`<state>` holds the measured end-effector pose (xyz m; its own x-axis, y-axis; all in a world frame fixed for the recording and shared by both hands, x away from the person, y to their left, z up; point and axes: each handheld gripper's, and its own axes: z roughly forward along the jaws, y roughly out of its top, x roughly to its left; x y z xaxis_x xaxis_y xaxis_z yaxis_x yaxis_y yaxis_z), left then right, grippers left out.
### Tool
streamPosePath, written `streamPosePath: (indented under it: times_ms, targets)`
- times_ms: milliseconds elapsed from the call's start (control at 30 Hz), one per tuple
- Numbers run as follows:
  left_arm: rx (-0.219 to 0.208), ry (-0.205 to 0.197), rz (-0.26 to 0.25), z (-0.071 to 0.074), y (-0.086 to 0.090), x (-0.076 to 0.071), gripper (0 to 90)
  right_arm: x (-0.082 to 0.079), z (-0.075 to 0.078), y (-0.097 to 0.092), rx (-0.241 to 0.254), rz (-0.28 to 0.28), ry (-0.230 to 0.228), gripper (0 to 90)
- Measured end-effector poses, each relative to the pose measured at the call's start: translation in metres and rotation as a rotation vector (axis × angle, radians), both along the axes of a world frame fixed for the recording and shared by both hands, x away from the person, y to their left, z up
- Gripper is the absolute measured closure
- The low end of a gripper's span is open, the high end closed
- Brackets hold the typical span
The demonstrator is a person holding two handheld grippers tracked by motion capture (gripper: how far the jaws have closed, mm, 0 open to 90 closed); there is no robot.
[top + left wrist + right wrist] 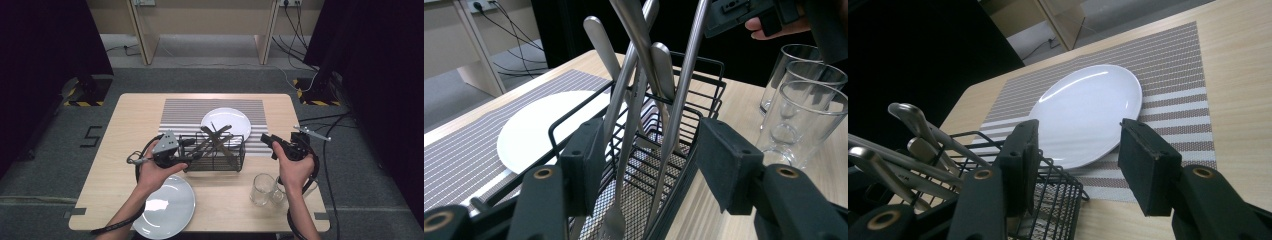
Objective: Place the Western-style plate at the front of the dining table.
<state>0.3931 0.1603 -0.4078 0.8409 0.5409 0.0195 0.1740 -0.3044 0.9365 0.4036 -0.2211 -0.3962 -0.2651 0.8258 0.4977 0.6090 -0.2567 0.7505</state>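
Near round white plate (165, 207) running off the bottom edge, silver cutlery handles (639, 60) being cropped at the top, clear drinking glasses (263, 189) partly hiding behind the right hand (294, 167)

Table (125, 150): mat (185, 112), basket (216, 156), plate (167, 207), glasses (262, 189)

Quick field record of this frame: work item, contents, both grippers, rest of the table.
work item: black wire basket, mid-table, partly on striped mat
contents: metal cutlery, leaning crossed
left gripper: at basket's end, fingers either side of cutlery handles, not pressing
right gripper: open, beside basket's other end, nothing between fingers
plates: far plate on mat; near plate at front edge
glasses: empty, front right
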Motion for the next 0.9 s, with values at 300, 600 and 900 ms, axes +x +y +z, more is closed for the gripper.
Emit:
streamPosePath:
  times_ms: [300,600,900]
  targets:
    - [0.009,0.022,-0.036,-0.001,-0.010,0.007,49.9,0.001,-0.002,0.000,-0.005,-0.001,0.003,50.7]
    - [0.034,0.026,-0.063,-0.001,-0.018,0.013,54.7,0.001,-0.003,0.000,-0.002,-0.003,0.009,50.4]
    - [0.052,0.043,-0.083,-0.003,-0.023,0.018,57.5,0.001,-0.003,0.000,0.000,-0.002,0.008,50.4]
